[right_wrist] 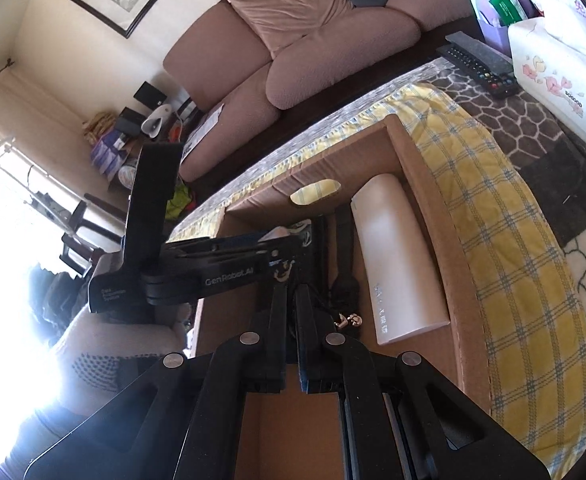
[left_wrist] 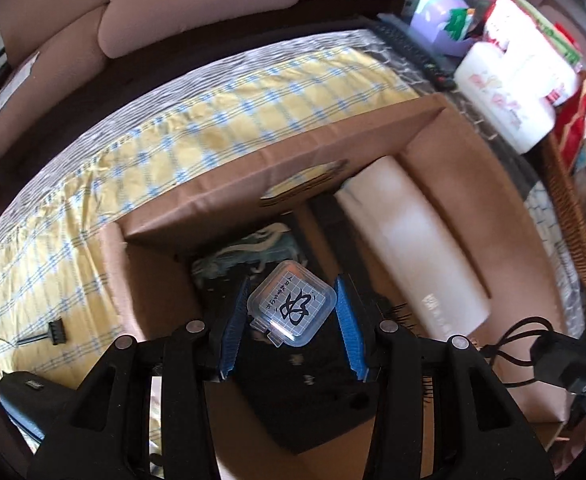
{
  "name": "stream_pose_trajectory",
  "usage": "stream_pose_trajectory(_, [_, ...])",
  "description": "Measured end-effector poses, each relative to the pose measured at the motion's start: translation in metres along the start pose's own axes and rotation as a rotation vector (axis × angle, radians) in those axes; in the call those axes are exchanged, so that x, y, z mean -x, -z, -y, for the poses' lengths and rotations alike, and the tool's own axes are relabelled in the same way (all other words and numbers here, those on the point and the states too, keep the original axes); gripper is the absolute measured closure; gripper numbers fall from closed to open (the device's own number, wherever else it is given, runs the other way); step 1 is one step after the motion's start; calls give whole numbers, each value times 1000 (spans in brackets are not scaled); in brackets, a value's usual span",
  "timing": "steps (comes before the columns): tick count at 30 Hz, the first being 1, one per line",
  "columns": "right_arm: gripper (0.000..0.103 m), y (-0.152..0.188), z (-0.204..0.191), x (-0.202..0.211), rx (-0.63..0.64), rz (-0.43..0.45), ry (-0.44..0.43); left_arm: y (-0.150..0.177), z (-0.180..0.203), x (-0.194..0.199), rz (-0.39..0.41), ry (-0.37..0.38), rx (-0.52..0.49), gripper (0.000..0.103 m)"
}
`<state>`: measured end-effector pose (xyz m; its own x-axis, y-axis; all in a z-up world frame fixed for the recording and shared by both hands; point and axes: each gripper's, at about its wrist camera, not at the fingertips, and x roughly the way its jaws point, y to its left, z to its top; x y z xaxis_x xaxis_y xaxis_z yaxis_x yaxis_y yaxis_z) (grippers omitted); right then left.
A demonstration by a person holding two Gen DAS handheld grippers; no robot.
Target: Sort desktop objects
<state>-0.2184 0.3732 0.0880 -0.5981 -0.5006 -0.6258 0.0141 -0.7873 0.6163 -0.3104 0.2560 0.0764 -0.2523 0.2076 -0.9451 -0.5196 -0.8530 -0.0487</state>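
From left to right, I had my left gripper clamped on the small clear plastic case, pointing steeply down over the cardboard box, while my right gripper hung pinched together and empty alongside

We see a cardboard box on the table, a long cylinder lying along its right wall, a small plastic case over its middle between the left gripper fingers, sofa behind the table, tissue box and remote control at far right.
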Motion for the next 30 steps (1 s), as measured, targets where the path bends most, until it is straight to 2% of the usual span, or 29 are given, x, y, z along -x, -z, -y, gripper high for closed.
stream_pose_trajectory(8, [98, -1, 3, -6, -6, -15, 11, -1, 1, -8, -30, -80, -60, 62])
stream_pose_trajectory(10, [98, -4, 4, -7, -9, -14, 11, 0, 1, -4, -26, -70, -59, 58])
stream_pose_trajectory(12, [98, -6, 5, -8, -10, -12, 14, 0, -4, 3, -7, -72, -45, 42])
stream_pose_trajectory(15, [98, -7, 6, -11, -13, -13, 16, -2, -9, 16, 14, -42, -26, 42])
stream_pose_trajectory(23, [98, -17, -3, -24, -10, -18, 29, 14, -34, 83, 142, 138, 28, 36])
stream_pose_trajectory(30, [98, -41, -14, -66, -10, -52, 80, 43, -52, 91, 152, 235, 45, 35])
